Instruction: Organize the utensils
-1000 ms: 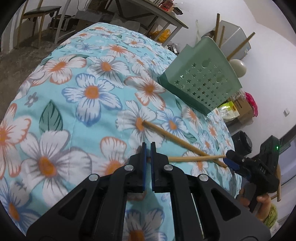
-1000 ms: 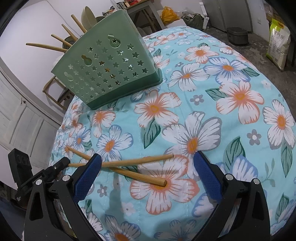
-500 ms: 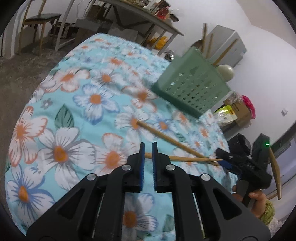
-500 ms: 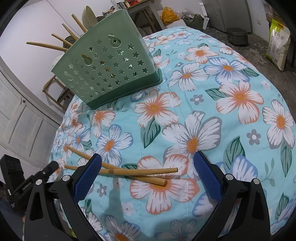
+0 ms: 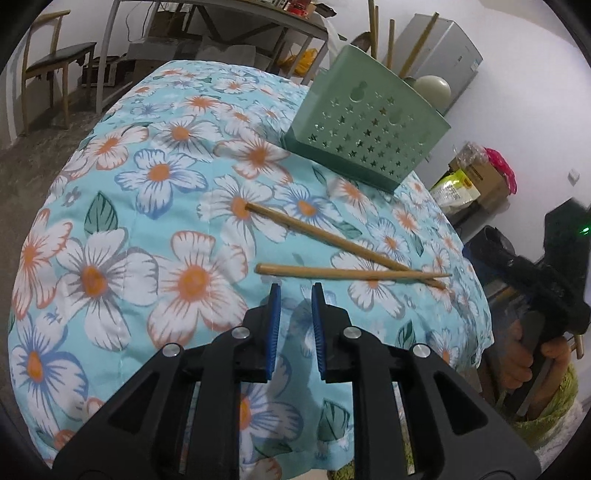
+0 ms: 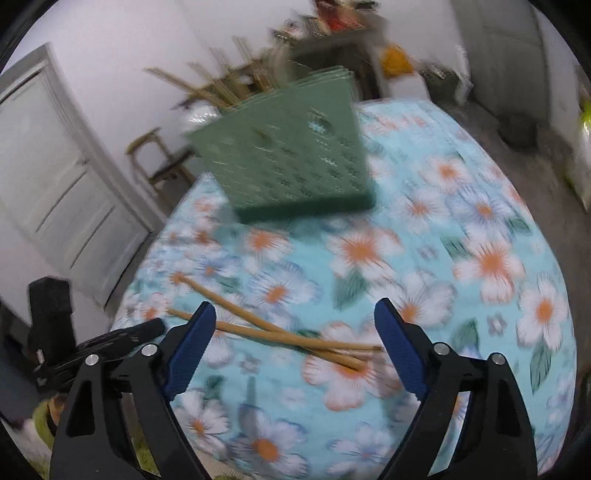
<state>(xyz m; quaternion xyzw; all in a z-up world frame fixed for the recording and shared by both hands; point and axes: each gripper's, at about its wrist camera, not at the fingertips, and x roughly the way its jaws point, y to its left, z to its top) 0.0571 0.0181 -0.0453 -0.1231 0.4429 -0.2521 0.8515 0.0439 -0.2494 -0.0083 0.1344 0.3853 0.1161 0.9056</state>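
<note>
Two wooden chopsticks (image 5: pixel 351 273) lie crossed on the flowered tablecloth (image 5: pixel 155 173), meeting at their thin ends. My left gripper (image 5: pixel 295 288) hovers just short of the nearer chopstick's thick end, its jaws opening a little, with nothing between them. In the blurred right wrist view the same chopsticks (image 6: pixel 277 332) lie on the cloth below my right gripper (image 6: pixel 295 308). Its wide jaws are closing, with the pads clear of both sticks. The green perforated utensil holder (image 5: pixel 369 140) stands beyond, also seen as the holder (image 6: pixel 295 158), with wooden utensils sticking out of its top.
The cloth falls away at the table's rounded edges. A chair (image 5: pixel 55 70) and a metal-legged table (image 5: pixel 221 14) stand behind, with boxes and bags (image 5: pixel 476 181) on the floor at right. A white door (image 6: pixel 55 177) is at left. A hand (image 5: pixel 524 365) grips the right tool.
My left gripper let go of the chopstick's thick end, parted its jaws and drew back; the stick now rests on the cloth. My right gripper rose, rolled, and narrowed its jaws.
</note>
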